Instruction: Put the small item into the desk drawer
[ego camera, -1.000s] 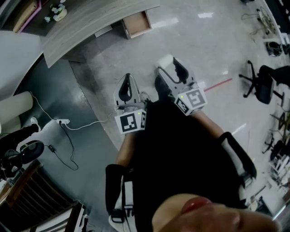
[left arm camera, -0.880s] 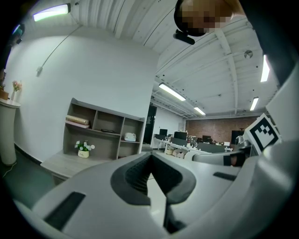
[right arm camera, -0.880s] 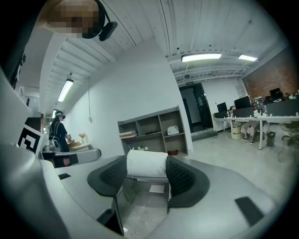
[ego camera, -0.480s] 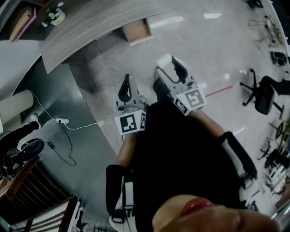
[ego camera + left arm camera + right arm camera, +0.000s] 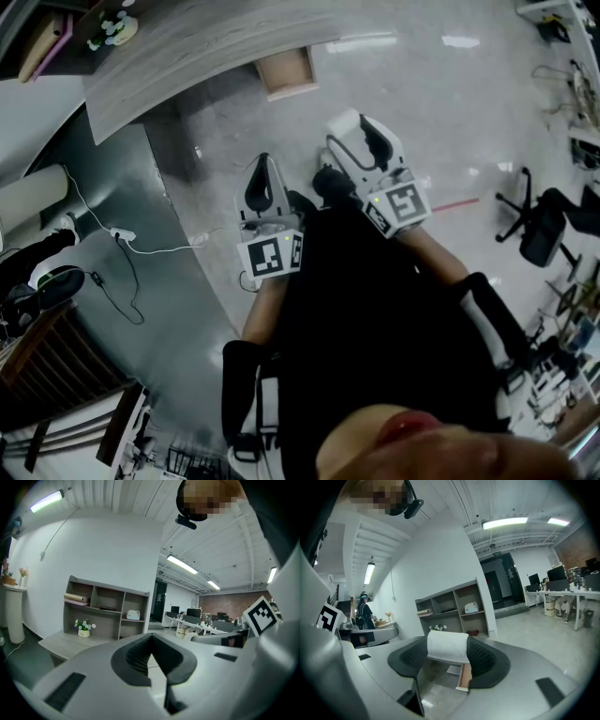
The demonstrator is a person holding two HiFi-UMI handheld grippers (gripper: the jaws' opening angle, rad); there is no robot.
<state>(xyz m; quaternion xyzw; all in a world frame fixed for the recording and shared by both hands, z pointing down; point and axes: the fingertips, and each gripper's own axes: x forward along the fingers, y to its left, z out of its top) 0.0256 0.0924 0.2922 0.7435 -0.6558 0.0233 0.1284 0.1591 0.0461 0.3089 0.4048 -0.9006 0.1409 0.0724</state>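
My right gripper (image 5: 359,141) is shut on a small white item (image 5: 343,127), held out over the floor short of the desk. In the right gripper view the white item (image 5: 447,646) sits clamped between the dark pads (image 5: 485,660). Below it shows the open wooden drawer (image 5: 464,677). From the head view the drawer (image 5: 287,72) stands pulled out under the grey wooden desk (image 5: 187,47), some way beyond both grippers. My left gripper (image 5: 264,187) is beside the right one, shut and empty; the left gripper (image 5: 152,656) points toward the desk (image 5: 61,641).
A shelf unit (image 5: 452,609) stands on the desk, with a small flower pot (image 5: 114,25). A white power strip with cables (image 5: 120,234) lies on the dark floor at left. Office chairs (image 5: 539,225) and desks stand at right. A red line (image 5: 455,203) marks the pale floor.
The view has shifted a little, with the desk and drawer slightly nearer. Both grippers keep the same pose, the right still holding the white item.
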